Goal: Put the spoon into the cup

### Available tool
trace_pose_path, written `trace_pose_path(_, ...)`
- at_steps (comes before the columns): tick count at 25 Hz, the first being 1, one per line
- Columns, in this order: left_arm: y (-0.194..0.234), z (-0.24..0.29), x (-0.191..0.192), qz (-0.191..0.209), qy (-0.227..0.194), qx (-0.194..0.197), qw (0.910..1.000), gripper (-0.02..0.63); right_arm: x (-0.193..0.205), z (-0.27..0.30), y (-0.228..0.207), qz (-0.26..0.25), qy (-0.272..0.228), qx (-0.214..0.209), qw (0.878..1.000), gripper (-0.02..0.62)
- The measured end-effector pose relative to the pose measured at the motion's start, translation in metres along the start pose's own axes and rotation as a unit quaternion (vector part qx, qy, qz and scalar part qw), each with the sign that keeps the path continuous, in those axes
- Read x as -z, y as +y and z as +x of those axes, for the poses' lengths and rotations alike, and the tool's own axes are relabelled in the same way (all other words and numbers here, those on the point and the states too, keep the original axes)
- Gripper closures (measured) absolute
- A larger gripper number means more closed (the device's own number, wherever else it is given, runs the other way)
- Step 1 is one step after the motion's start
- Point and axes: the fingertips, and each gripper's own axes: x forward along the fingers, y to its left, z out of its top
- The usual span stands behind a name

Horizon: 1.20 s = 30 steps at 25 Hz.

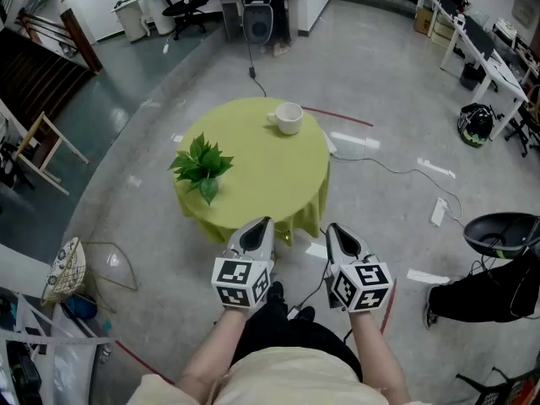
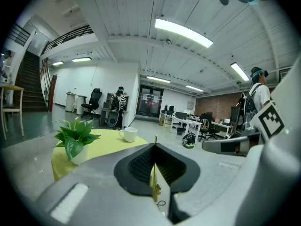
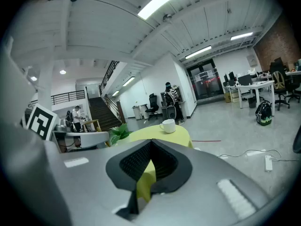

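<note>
A white cup [image 1: 288, 118] stands at the far side of a round table under a yellow-green cloth [image 1: 261, 171]. I find no spoon in any view. My left gripper [image 1: 263, 224] and right gripper [image 1: 331, 228] hover side by side just short of the table's near edge, both pointing at it. Each has its jaws together with nothing between them. From the left gripper [image 2: 155, 145] the cup [image 2: 128, 134] lies ahead, slightly left. From the right gripper [image 3: 151, 142] the cup [image 3: 168, 125] lies ahead, slightly right.
A potted green plant [image 1: 202, 165] stands on the table's left side. A cable and a power strip [image 1: 439, 212] lie on the floor to the right. A black chair [image 1: 502, 230] stands at the right and a wooden chair [image 1: 38, 146] at the left.
</note>
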Motion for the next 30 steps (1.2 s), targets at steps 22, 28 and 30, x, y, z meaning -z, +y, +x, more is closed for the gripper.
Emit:
trace_pose_path(22,-0.016,0.020,-0.003,0.007,0.010,-0.002,0.9999,0.601,0.003,-0.021,-0.034,0.028,-0.013,0.002,1.000,0.595)
trace_pose_path(28,-0.002,0.051,-0.006,0.002,0.013,-0.001,0.9999,0.601,-0.004,0.002,-0.052,0.022,-0.009,0.015,1.000,0.595)
trace_pose_path(30,0.003,0.064,-0.005,-0.001,0.017,0.001,0.9998,0.601,-0.008,0.010,-0.060,0.019,-0.008,0.023,1.000,0.595)
